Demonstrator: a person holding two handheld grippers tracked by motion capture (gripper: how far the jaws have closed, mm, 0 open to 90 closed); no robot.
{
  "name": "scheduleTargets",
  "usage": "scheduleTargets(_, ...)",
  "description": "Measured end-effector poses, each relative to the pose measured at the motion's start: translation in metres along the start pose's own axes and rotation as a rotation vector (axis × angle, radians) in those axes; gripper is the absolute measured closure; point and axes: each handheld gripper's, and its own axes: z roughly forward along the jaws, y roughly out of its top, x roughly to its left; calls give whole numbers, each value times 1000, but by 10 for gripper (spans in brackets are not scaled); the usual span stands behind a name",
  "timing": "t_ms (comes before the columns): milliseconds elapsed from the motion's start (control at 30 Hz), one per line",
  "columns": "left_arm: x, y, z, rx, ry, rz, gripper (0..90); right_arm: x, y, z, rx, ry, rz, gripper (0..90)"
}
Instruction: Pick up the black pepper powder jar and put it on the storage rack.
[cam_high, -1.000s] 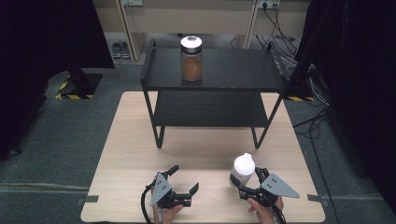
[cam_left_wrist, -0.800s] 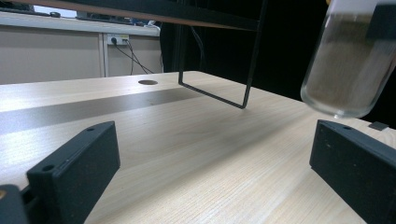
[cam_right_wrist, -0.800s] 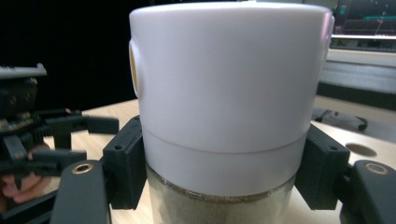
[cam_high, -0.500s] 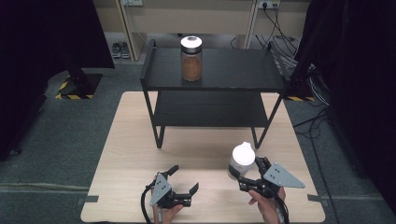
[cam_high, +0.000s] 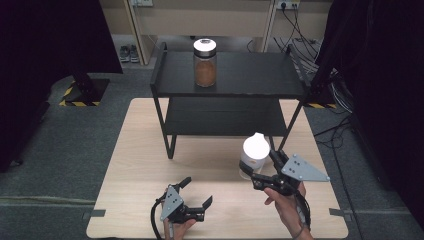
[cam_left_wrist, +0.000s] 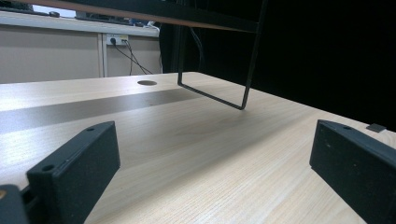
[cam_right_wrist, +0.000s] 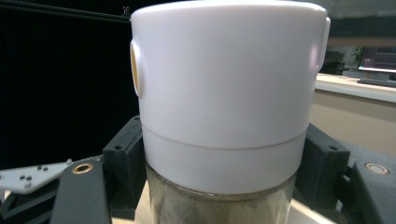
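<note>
Right tongs (cam_high: 256, 176) clamped on white-lidded jar (cam_high: 254, 155) — lifted off worktop (cam_high: 135, 150), near front of black shelf (cam_high: 250, 72). Left tongs (cam_high: 195, 192) spread apart, empty, low over worktop — front edge.

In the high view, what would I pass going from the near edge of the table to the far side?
Left hand-held gripper → right hand-held gripper holding a white-capped jar → black shelf rack → brown-filled jar on its top shelf.
</note>
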Motion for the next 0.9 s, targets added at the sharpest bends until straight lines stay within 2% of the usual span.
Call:
scheduleTargets(267, 0, 0, 0, -1, 0, -4, 11, -11, 29, 11, -10, 12, 15, 307)
scheduleTargets(667, 0, 0, 0, 0, 1, -7, 11, -21, 78, 23, -34, 3, -4, 307)
scheduleTargets(900, 0, 0, 0, -1, 1, -9, 11, -29, 104, 37, -39, 6, 2, 307)
